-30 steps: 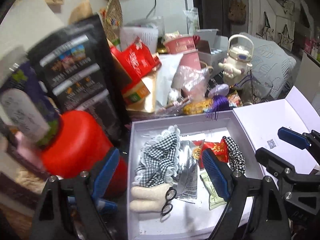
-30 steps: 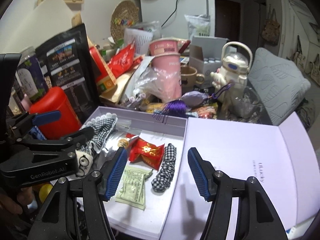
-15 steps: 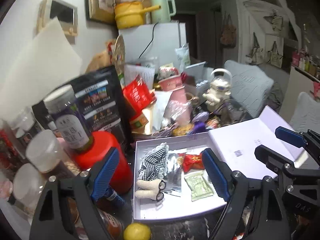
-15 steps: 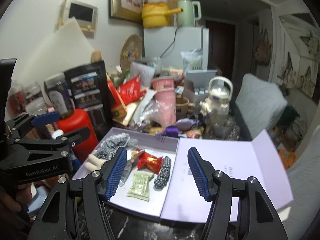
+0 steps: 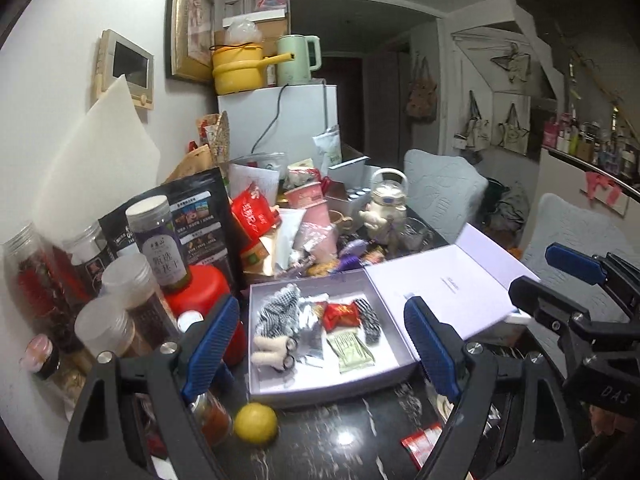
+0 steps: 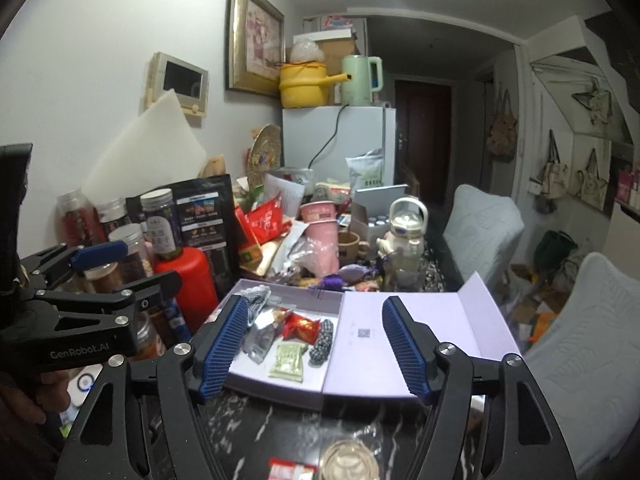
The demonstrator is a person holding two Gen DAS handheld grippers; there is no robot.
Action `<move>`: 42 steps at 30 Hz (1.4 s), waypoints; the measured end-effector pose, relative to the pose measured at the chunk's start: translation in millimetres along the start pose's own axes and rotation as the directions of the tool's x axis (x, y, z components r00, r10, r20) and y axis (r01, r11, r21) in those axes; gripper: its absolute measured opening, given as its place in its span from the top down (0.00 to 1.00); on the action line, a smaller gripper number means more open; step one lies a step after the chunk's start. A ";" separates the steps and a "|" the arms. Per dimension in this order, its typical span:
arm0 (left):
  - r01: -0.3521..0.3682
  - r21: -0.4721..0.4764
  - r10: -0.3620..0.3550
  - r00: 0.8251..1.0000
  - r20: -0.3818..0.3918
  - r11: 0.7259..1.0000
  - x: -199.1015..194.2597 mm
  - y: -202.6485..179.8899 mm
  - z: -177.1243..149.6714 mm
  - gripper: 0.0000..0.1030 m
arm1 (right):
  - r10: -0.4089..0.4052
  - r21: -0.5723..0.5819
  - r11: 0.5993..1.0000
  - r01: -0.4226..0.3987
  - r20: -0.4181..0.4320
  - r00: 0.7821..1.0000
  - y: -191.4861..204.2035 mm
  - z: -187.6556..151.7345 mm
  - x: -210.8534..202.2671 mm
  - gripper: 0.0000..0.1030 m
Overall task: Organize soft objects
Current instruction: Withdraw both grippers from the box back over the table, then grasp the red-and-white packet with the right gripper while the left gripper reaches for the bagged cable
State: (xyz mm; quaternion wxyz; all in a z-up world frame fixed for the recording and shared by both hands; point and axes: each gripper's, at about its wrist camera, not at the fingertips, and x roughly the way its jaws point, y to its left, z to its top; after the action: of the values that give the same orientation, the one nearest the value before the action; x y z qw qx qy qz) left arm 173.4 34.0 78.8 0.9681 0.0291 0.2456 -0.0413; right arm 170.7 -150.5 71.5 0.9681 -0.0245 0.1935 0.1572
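An open lavender box (image 5: 320, 394) lies on the dark marble table, its lid (image 5: 440, 276) folded flat to the right. Inside are a checked cloth (image 5: 278, 312), a beige plush toy (image 5: 272, 350), a silver foil packet (image 5: 310, 332), a red packet (image 5: 340, 314), a green packet (image 5: 352, 350) and a checked scrunchie (image 5: 370, 320). My left gripper (image 5: 322, 304) hangs open and empty, back from the box and above it. My right gripper (image 6: 315, 304) is beside it, its jaws opening with nothing between them. The box (image 6: 280, 388) lies well ahead of both.
Left of the box stand a red canister (image 5: 200, 292), several jars (image 5: 158, 240) and a black pouch (image 5: 200, 216). A lemon (image 5: 256, 424) lies in front. Behind it is a heap of packets, a pink cup (image 6: 320, 232) and a white bottle (image 6: 404, 232). Grey chairs (image 6: 480, 228) are on the right.
Both grippers have pulled back and up from the box, which now looks smaller and farther off. The right jaws stand wider apart. Nothing was picked up.
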 end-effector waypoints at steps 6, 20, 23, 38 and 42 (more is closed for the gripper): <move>0.053 -0.003 -0.053 0.998 -0.033 0.999 -16.9 -4.2 -20.6 0.17 | -0.016 -0.006 1.000 0.016 0.003 1.000 7.4 -19.7 -31.2 0.23; 0.125 -0.024 -0.127 0.982 -0.139 0.992 -26.8 -10.7 -86.7 0.17 | -0.020 0.068 0.997 0.028 -0.113 0.993 14.1 -92.4 -41.5 0.23; 0.125 -0.017 -0.126 0.979 -0.160 0.992 -25.7 -11.2 -100.6 0.17 | 0.005 0.094 0.995 0.011 -0.164 0.986 15.4 -110.8 -36.2 0.23; 0.162 -0.096 -0.183 0.942 -0.280 0.982 0.3 -11.7 -171.0 0.17 | 0.022 0.102 0.995 0.014 -0.349 0.937 17.2 -188.4 1.6 0.23; 0.150 -0.114 -0.178 0.936 -0.303 0.982 7.8 -8.7 -182.9 0.17 | 0.038 0.127 0.992 0.013 -0.392 0.919 14.9 -203.1 16.8 0.23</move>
State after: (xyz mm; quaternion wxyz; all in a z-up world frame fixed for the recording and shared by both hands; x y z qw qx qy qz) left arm 92.9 38.9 -85.8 0.9105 -0.0285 0.3986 -0.1061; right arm 106.2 -153.4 -122.4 0.9080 0.0074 0.3940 0.1425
